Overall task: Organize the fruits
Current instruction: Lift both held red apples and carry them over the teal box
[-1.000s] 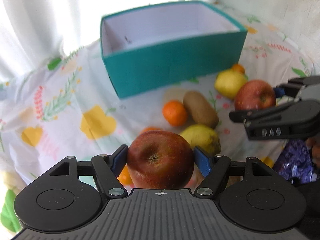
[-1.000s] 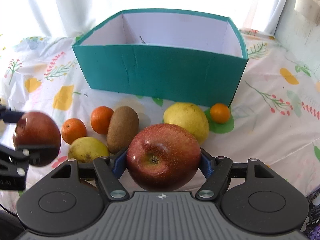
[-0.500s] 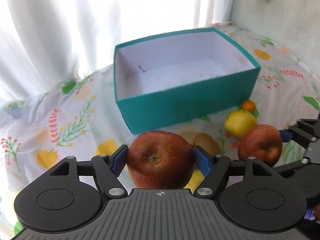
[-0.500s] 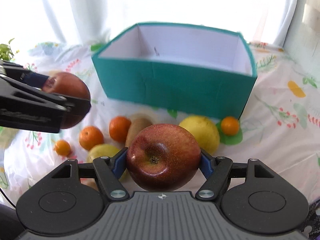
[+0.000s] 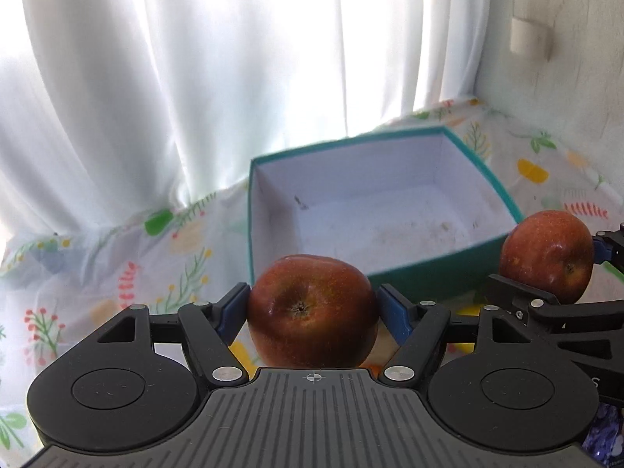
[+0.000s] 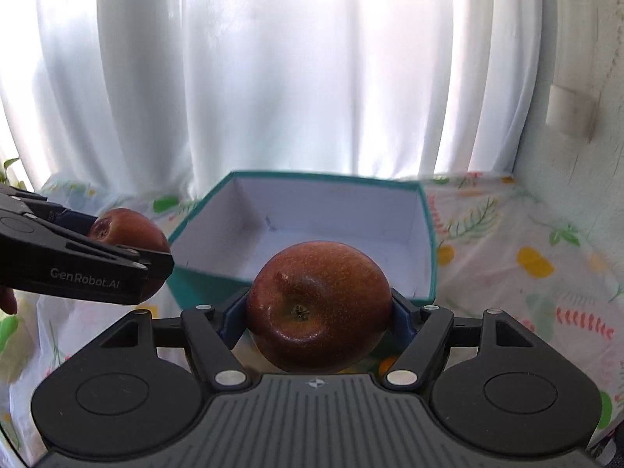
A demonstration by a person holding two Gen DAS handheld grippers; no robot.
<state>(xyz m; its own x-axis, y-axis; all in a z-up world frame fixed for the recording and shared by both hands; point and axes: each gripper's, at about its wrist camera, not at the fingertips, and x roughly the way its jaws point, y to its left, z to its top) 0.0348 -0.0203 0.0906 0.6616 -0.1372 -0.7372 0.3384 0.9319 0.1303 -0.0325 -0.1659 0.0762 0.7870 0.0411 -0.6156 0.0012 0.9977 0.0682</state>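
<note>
Each hand-held gripper, left (image 5: 313, 308) and right (image 6: 319, 312), clamps a round red apple; we face the open teal cardboard box (image 6: 429, 265) straight ahead, left nearer its left corner.

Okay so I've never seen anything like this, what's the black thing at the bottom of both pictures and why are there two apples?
No robot here: a person holds a pair of hand-held tongs in each hand, each carrying a camera that looks along its fingers. That black shape is the tool itself.

One picture comes from the left tongs, shut on a red apple. At its right edge you see the right tongs from the side.

The other picture comes from the right tongs, gripping a second red apple.

Ahead sits an empty teal box on a floral tablecloth, with white curtains behind.
</note>
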